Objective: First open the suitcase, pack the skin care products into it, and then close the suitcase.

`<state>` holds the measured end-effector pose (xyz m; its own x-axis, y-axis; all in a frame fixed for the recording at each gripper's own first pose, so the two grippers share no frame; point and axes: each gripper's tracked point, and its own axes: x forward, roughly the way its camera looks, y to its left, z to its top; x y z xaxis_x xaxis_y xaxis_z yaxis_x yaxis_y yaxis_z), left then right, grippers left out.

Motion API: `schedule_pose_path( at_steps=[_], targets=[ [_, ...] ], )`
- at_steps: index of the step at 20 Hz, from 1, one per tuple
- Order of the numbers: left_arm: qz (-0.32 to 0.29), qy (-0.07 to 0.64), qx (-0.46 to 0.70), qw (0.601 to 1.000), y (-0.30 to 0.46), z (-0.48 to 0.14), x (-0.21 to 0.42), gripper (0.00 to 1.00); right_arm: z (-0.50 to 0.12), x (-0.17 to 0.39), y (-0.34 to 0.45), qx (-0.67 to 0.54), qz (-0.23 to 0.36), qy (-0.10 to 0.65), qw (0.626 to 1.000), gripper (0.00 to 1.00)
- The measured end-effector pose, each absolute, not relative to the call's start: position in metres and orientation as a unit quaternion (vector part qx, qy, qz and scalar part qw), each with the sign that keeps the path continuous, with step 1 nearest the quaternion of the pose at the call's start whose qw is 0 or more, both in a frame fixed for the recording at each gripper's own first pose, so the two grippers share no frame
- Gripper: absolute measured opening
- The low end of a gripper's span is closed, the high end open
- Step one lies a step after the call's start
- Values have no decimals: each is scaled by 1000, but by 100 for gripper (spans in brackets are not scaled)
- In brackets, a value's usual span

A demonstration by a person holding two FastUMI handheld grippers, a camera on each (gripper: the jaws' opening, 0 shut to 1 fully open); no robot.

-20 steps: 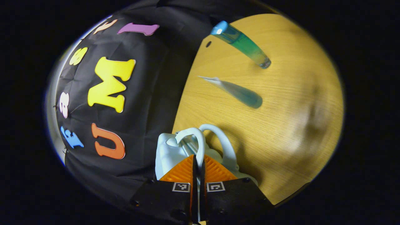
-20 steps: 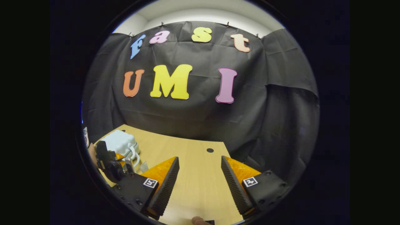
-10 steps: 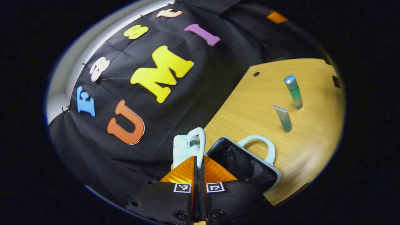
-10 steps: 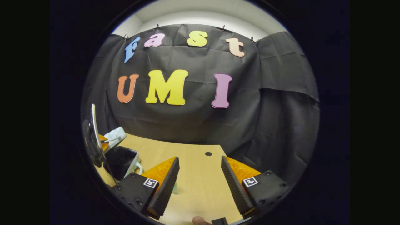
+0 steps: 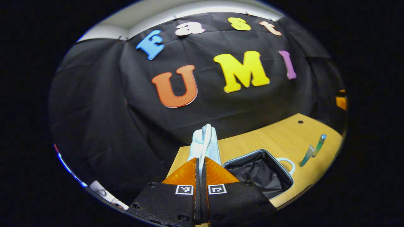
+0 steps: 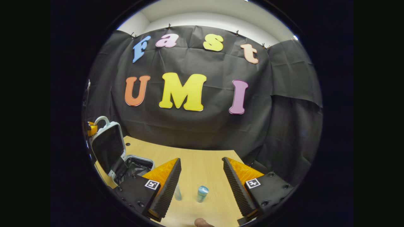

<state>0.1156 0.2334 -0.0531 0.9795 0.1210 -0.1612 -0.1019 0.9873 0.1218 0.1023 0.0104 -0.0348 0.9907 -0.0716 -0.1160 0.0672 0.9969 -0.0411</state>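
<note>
Left gripper (image 5: 200, 164): fingers clenched together on the thin white handle (image 5: 204, 143) of the suitcase lid (image 5: 210, 145), both sides pressing it. From the left gripper view the lid was seen edge-on, standing roughly upright, handle end pointing up; its inner face could not be made out there.

Just beside it lay the suitcase (image 5: 260, 172) base, flat on the wooden table (image 5: 252, 140), mouth up, dark crumpled lining inside. Its second handle (image 5: 288, 164) stuck out sideways towards the two skin care items. The near corner of the base was hidden behind the gripper body.

Further along the table stood a tube (image 5: 306, 155) and a blue-capped bottle (image 5: 319, 144), both upright, close together, well apart from the case. At that edge they were small and bent by the lens; whether they touched I could not tell.

Right gripper (image 6: 202, 178): fingers released, wide apart, nothing between them but table. The right gripper view gave the bottle (image 6: 202, 193) near, cap up, and the tube (image 6: 178, 193) partly cut off by one finger. Far off to the side, the suitcase (image 6: 134, 165) showed open, the lid (image 6: 107, 148) raised with its dark inner face turned to this camera. The left gripper (image 6: 91, 128) at the lid's top was mostly cut off.
</note>
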Motion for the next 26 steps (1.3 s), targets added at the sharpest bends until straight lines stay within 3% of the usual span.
schedule_pose_path(
  at_steps=[6, 10, 16, 22, 23, 24, 25, 26],
  targets=[
    [144, 141, -33, 979, 344, -131, 113, 4, -39, 100, 43, -34, -25, 67, 997, 80],
    [152, 198, -108, 962, 391, -210, 110, 4, -45, 99, 58, -46, -22, 75, 996, 80],
    [142, 228, -171, 948, 415, -266, 127, 5, -48, 93, 66, -50, -23, 80, 995, 80],
    [144, 276, -179, 933, 425, -306, 135, 17, -54, 86, 54, -50, -40, 89, 994, 80],
    [143, 269, -183, 935, 427, -303, 137, 24, -54, 86, 50, -50, -42, 89, 994, 79],
    [139, 260, -189, 937, 424, -295, 139, 15, -55, 85, 47, -49, -44, 90, 994, 80],
    [134, 248, -190, 940, 423, -284, 140, 26, -56, 85, 44, -48, -44, 91, 994, 80],
    [132, 239, -184, 944, 420, -271, 142, 44, -57, 84, 42, -48, -44, 93, 994, 80]
  ],
)
